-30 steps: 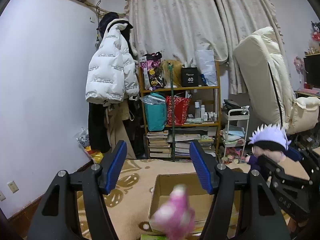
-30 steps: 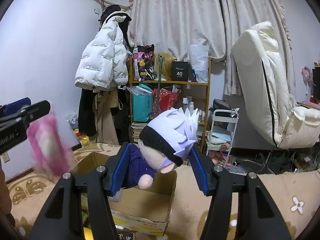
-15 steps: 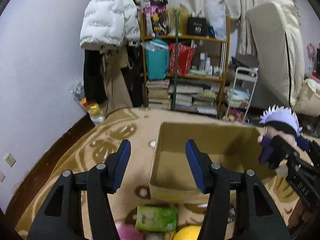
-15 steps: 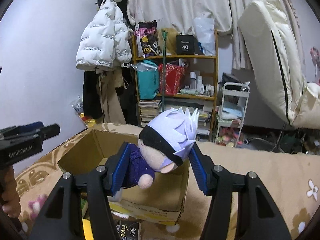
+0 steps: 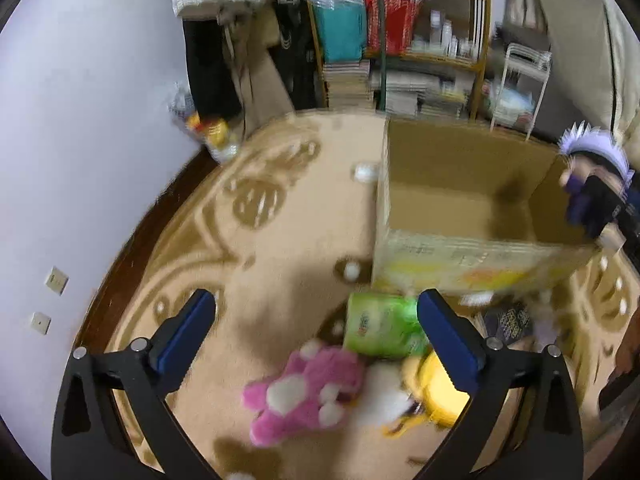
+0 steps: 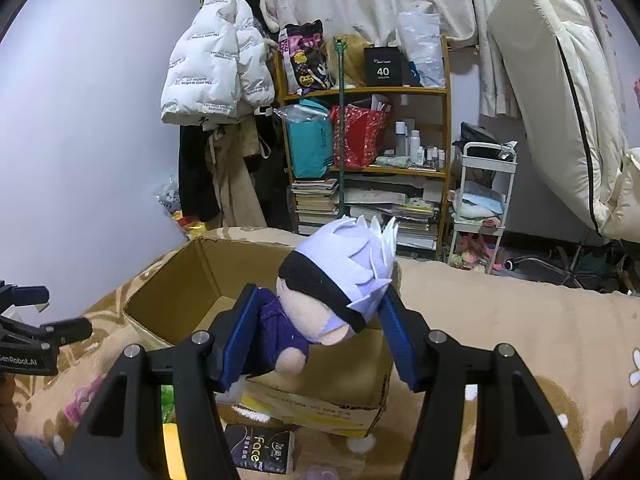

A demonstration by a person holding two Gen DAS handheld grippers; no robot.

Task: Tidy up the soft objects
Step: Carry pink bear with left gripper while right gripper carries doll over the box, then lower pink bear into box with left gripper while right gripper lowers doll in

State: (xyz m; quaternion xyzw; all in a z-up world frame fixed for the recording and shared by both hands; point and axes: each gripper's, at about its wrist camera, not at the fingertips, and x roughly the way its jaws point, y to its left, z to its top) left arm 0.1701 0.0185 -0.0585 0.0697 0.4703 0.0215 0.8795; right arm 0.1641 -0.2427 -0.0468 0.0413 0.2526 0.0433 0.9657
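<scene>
My left gripper (image 5: 316, 340) is open and empty, tilted down over the carpet. Below it lie a pink plush (image 5: 304, 392), a green tissue pack (image 5: 384, 328) and a yellow plush (image 5: 436, 396). An open cardboard box (image 5: 472, 256) stands to the right, and I see nothing inside it. My right gripper (image 6: 316, 344) is shut on a plush doll with white spiky hair and purple clothes (image 6: 340, 284), held over the box's near edge (image 6: 328, 392). The doll also shows in the left wrist view (image 5: 592, 176) at the box's right side.
A black tissue pack (image 6: 260, 452) lies in front of the box. A wooden shelf (image 6: 368, 160) with bags and books, a hanging white jacket (image 6: 216, 64), a white trolley (image 6: 480, 208) and a cream chair (image 6: 560, 100) stand behind. The beige carpet (image 6: 500, 320) covers the floor.
The pink plush fell from the left gripper and now lies on the carpet. The left gripper tilted down toward the floor items. The right gripper moved the doll lower over the box.
</scene>
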